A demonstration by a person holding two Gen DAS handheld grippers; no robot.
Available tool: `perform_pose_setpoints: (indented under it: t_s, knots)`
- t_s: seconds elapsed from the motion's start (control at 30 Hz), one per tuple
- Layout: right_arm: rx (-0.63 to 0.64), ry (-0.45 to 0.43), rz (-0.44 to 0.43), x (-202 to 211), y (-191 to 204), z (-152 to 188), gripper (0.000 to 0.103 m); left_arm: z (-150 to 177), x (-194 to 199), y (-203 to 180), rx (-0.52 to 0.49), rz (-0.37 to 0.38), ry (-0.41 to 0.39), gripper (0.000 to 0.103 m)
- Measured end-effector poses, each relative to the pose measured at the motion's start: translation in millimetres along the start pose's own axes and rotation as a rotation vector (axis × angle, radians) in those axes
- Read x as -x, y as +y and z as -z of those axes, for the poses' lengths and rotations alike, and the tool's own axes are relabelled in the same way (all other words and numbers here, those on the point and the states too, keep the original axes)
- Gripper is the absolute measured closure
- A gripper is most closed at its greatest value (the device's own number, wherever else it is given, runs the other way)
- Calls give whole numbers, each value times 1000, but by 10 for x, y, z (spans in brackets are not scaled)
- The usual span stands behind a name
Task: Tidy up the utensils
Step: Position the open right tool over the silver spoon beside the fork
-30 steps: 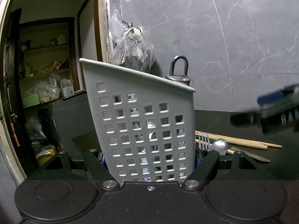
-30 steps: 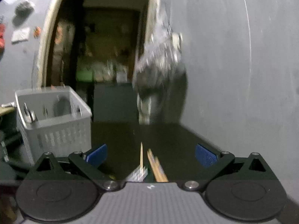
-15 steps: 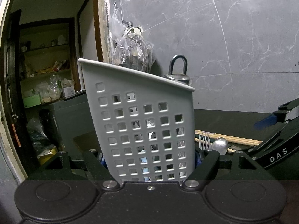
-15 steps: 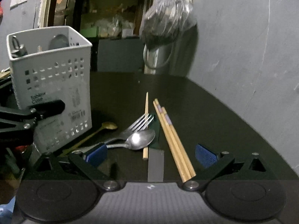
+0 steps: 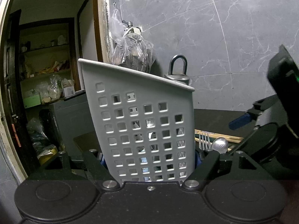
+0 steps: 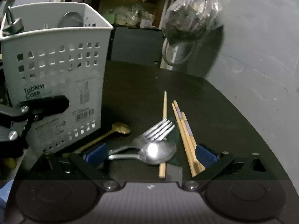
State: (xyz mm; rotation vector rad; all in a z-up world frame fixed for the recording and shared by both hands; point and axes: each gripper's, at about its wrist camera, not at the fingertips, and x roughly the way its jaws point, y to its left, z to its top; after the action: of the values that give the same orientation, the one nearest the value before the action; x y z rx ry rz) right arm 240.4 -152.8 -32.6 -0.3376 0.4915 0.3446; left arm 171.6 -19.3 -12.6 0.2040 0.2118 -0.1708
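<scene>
Two tools in play: left tool clamped on the caddy, right tool wide open, nothing held, low over the spoon, which lies on the bench w/ fork & chopsticks crossing. Risks: closing now likely catches fork or a stick too, or skids the spoon off; pile sits just beside the caddy, so a bump could tip it.

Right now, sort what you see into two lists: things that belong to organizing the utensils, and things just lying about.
Belongs to the job:
- white basket, held by the left gripper
- fork
- silver spoon
- gold spoon
- chopsticks
- right gripper, open over the pile

Just lying about:
- plastic bag hanging by the wall
- shelves in the back room
</scene>
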Motion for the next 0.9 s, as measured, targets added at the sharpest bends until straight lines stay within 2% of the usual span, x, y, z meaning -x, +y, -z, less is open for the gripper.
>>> perform_pose_setpoints:
  t_s: [0.3, 0.57, 0.9]
  knots:
    - [8, 40, -22, -181, -5, -77, 0, -3, 2, 0, 0, 0, 0, 24]
    - [-33, 62, -73, -71, -203, 45, 0, -4, 5, 0, 0, 0, -1, 24]
    - [-53, 78, -67, 231, -299, 245, 0, -1, 5, -3, -3, -1, 0, 24]
